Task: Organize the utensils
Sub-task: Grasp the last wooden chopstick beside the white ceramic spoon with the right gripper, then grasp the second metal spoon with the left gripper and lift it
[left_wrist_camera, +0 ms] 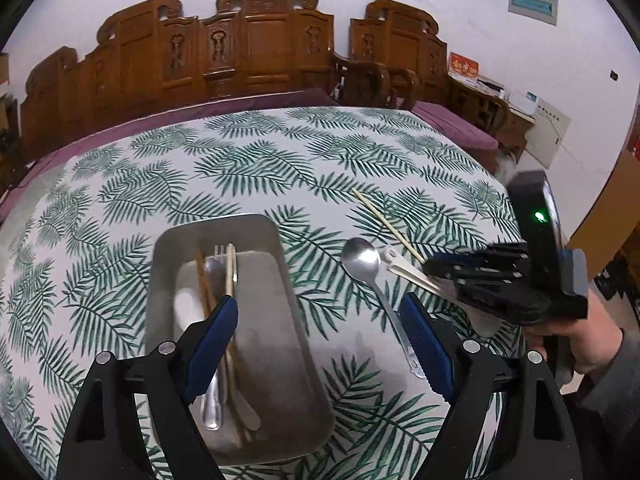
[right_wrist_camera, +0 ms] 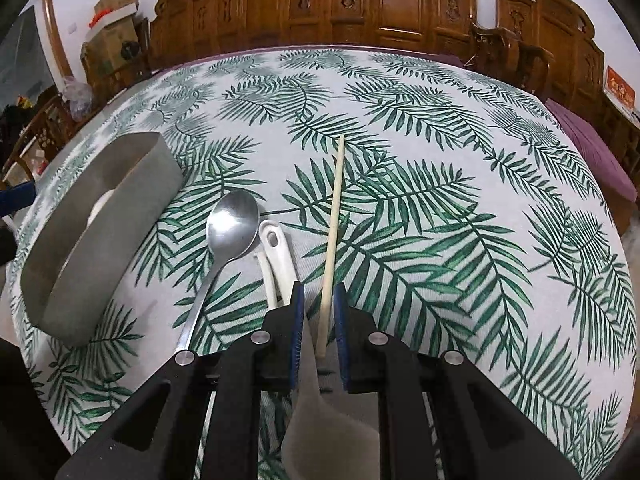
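Observation:
A metal tray [left_wrist_camera: 292,312] holds a fork [left_wrist_camera: 218,264], chopsticks [left_wrist_camera: 230,276] and a white spoon; my left gripper [left_wrist_camera: 320,340] is open above its right side, empty. Right of the tray lie a metal spoon [left_wrist_camera: 362,260], white plastic spoons [left_wrist_camera: 404,266] and a single chopstick [left_wrist_camera: 384,222]. In the right wrist view, my right gripper [right_wrist_camera: 319,300] sits low over the table with its fingers either side of the chopstick [right_wrist_camera: 334,216], a narrow gap left. The metal spoon [right_wrist_camera: 232,226], the white spoons [right_wrist_camera: 280,256] and the tray [right_wrist_camera: 120,236] lie to its left.
The table wears a palm-leaf cloth [right_wrist_camera: 440,200]. Carved wooden chairs [left_wrist_camera: 256,48] with purple cushions line the far edge. Boxes [right_wrist_camera: 116,32] stand at the far left in the right wrist view.

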Motion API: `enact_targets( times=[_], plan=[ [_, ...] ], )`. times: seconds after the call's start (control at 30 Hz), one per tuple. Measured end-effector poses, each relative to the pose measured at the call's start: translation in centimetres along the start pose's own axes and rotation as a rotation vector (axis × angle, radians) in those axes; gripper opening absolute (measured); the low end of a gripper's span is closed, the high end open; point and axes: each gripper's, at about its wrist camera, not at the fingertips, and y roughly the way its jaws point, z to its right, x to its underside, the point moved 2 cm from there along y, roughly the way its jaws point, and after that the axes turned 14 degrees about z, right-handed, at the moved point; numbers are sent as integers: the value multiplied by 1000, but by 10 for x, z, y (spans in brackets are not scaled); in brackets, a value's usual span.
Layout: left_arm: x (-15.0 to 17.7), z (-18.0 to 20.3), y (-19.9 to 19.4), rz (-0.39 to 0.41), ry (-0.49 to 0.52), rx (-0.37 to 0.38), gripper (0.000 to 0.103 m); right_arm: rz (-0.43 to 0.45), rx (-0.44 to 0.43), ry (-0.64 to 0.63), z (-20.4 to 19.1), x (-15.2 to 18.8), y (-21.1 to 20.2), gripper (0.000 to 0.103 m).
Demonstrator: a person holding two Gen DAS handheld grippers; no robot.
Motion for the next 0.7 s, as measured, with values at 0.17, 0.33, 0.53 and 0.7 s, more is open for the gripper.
enact_targets(
  times=[0.17, 0.33, 0.53, 0.7],
  plan=[
    [5, 12, 4, -14, 16, 3, 80, -13, 29, 9, 10, 1, 5, 6],
    [7, 23, 9, -23, 33, 3, 80, 7, 41, 25, 19, 0, -2, 6],
    [8, 39, 16, -56, 55, 39, 63, 54, 56, 55, 37, -4, -18, 6],
    [8, 45, 28, -93, 64, 44, 51, 73, 52, 94, 53, -2, -26, 6]
  ],
)
